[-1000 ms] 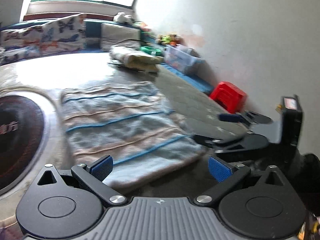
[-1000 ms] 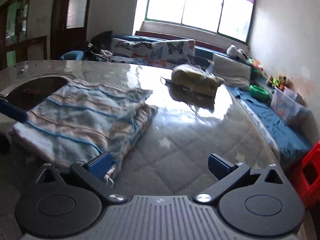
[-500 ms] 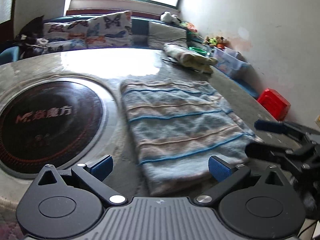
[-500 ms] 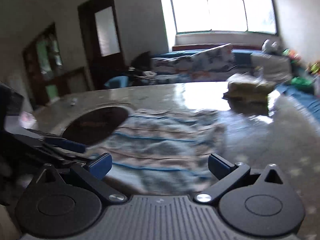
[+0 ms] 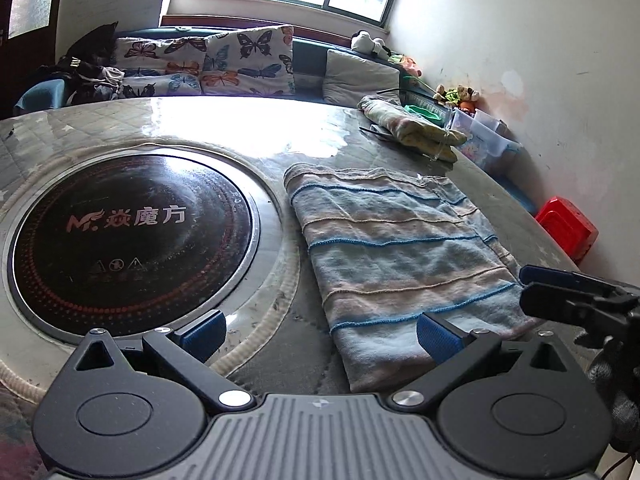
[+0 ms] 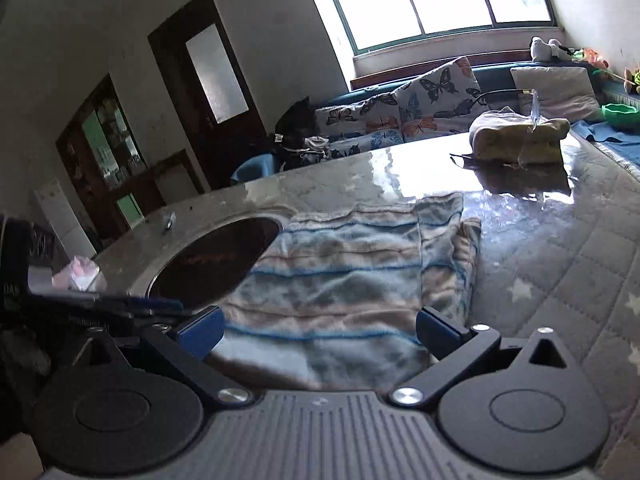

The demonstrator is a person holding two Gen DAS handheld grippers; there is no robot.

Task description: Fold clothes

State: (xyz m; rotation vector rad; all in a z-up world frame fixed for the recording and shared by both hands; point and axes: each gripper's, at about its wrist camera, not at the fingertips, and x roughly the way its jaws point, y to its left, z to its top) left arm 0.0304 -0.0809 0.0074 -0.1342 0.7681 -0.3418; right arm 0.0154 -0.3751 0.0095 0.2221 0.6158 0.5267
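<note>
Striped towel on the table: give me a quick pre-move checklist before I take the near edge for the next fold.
1. Left claw open and empty: ok.
2. Right claw open and empty: ok.
3. Striped towel lies flat, already folded once, layers showing along its right side: ok.
4. Towel clear of the round cooktop: ok, it lies beside the metal ring in the left wrist view.
5. Claws clear of each other: cannot tell; the right one sits close at the towel's near right corner.
6. Fold path free of the folded cloth pile: ok, it sits far back on the table.
</note>
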